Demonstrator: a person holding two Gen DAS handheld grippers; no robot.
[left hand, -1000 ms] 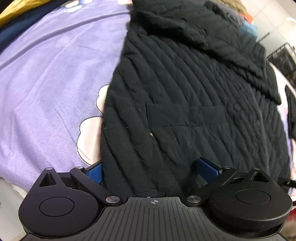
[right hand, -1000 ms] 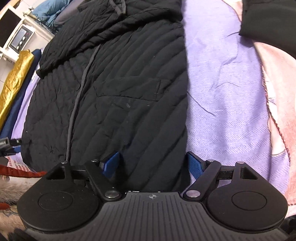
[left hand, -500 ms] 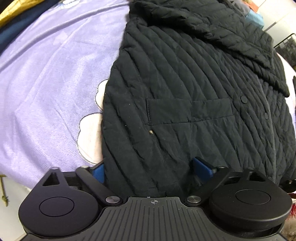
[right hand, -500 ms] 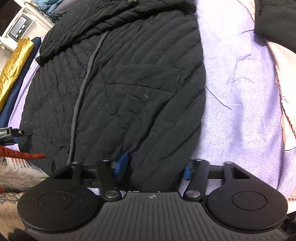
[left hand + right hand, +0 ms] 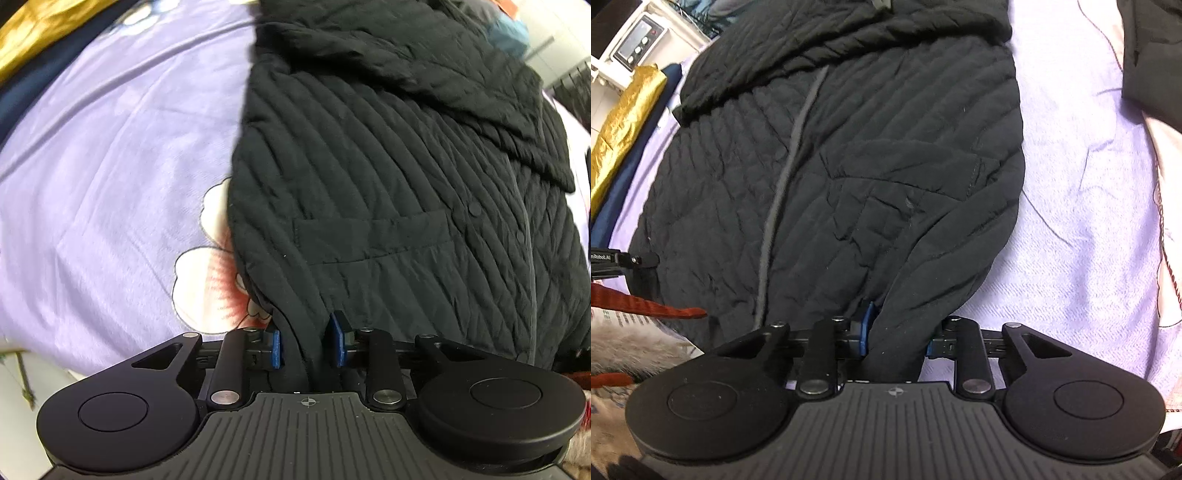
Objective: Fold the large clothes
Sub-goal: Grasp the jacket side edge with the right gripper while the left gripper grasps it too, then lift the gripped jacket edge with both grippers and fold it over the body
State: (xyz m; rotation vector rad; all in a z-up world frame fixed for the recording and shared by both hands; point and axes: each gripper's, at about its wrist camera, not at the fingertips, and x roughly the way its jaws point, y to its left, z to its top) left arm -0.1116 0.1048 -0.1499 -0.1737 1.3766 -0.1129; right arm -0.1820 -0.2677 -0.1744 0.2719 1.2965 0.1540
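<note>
Black quilted jacket (image 5: 388, 184): left tongs (image 5: 306, 343) and right tongs (image 5: 899, 336) are closing on its hem, seemingly gripping, to lift it for folding.

Jacket (image 5: 388, 184): black quilted cloth, matt, stitched in diagonal ribs, with smooth flat pocket panels and small matt snaps. Sheet (image 5: 110, 166): lilac woven cloth, soft, faintly ribbed, creased, with a printed flower. Left gripper (image 5: 306, 341) and right gripper (image 5: 897, 332): matt black plastic bodies with a grooved centre plate, smooth round caps, bright metal pins, blue rubbery pads. Gold fabric (image 5: 620, 122): shiny, satin-like. Grey fur (image 5: 631, 343): shaggy.
</note>
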